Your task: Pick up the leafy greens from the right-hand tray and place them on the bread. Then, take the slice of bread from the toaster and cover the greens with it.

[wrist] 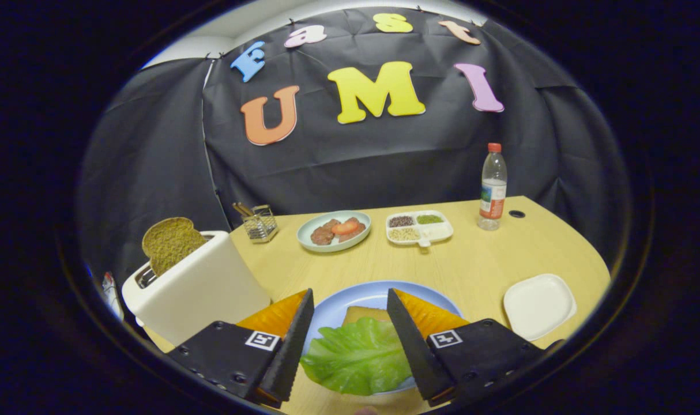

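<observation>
A green lettuce leaf (pixel 356 354) lies on a slice of bread (pixel 366 314), which rests on a blue plate (pixel 373 295). My gripper (pixel 350 302) is open, its two fingers (pixel 295 340) spread to either side of the leaf and not pressing on it. A second, brown slice of bread (pixel 170 242) stands upright in the slot of the white toaster (pixel 197 291), just beyond my left finger. To the right of my right finger sits a white square tray (pixel 539 304) with nothing on it.
Further back on the wooden table (pixel 477 265) stand a pale plate of meat and tomato (pixel 334 230), a divided dish of grains (pixel 419 227), a water bottle (pixel 493 187) and a small wire holder (pixel 260 222).
</observation>
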